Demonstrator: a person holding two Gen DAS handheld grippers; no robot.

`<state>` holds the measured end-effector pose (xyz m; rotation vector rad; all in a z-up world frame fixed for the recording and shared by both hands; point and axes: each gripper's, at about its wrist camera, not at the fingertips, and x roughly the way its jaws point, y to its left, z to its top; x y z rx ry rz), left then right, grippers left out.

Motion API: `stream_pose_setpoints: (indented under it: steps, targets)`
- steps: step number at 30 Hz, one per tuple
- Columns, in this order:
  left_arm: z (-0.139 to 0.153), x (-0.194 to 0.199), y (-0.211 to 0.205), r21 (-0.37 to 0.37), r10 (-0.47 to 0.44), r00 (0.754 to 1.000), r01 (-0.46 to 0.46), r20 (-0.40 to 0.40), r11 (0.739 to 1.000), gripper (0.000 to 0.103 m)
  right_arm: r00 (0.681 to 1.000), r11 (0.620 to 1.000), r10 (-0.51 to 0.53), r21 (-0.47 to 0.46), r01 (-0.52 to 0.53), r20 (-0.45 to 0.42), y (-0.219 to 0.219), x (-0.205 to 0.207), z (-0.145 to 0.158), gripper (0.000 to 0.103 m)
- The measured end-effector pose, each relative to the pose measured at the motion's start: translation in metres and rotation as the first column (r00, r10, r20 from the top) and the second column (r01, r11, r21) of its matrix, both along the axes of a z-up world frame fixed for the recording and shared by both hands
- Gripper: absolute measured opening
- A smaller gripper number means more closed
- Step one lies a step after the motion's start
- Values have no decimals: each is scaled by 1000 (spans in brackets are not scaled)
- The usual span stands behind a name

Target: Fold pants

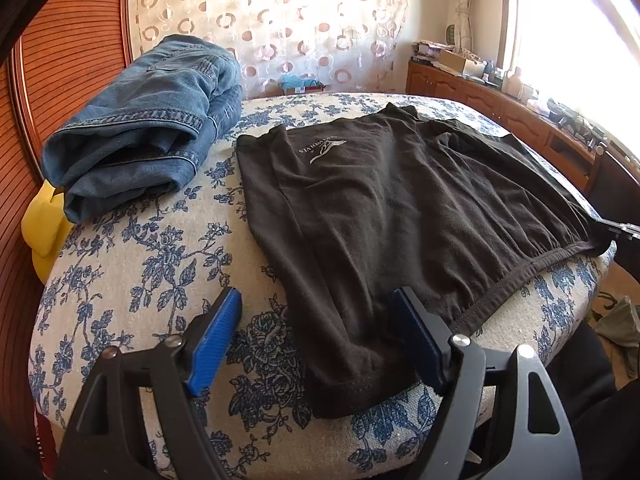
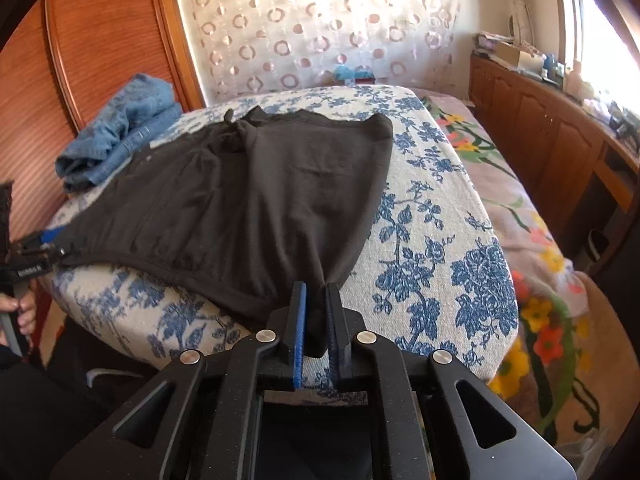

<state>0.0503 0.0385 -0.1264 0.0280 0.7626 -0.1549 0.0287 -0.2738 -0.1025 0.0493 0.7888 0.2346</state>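
1. The right gripper (image 2: 316,292) has its blue pads nearly together, pinching a bunched corner of the black pants (image 2: 248,184) at the near edge of the cushion (image 2: 440,216).
2. The left gripper (image 1: 318,308) stands wide apart, holding nothing: one pad (image 1: 216,336) is over bare floral fabric, the other lies on the pants' near left corner (image 1: 360,364).
3. The pants (image 1: 400,200) lie flat across the middle of the cushion, a hemmed edge running along the near rim between the two grippers, a white logo (image 1: 320,150) near the far left.
4. To the pants' left there is a strip of bare cushion (image 1: 160,248); to their right, in the right view, a broader bare band reaches the cushion's edge.
5. Folded jeans (image 1: 152,128) sit at the far left corner, close to the pants; whether they touch is unclear.
6. Beyond the cushion's right edge lies a flowered bedspread (image 2: 532,216), then a wooden cabinet (image 2: 552,136) under the window.
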Motion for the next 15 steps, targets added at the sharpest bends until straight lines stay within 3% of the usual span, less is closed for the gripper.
stream_pose_setpoints:
  steps: [8,15]
  targets:
    - [0,0,0,-4,5,1000,-5,2,1000,80,993,997,72,32,-75,95,22,14,34,4]
    - [8,-1,8,-43,-7,1000,6,-14,999,79,974,982,179,36,-185,138,67,34,53,4]
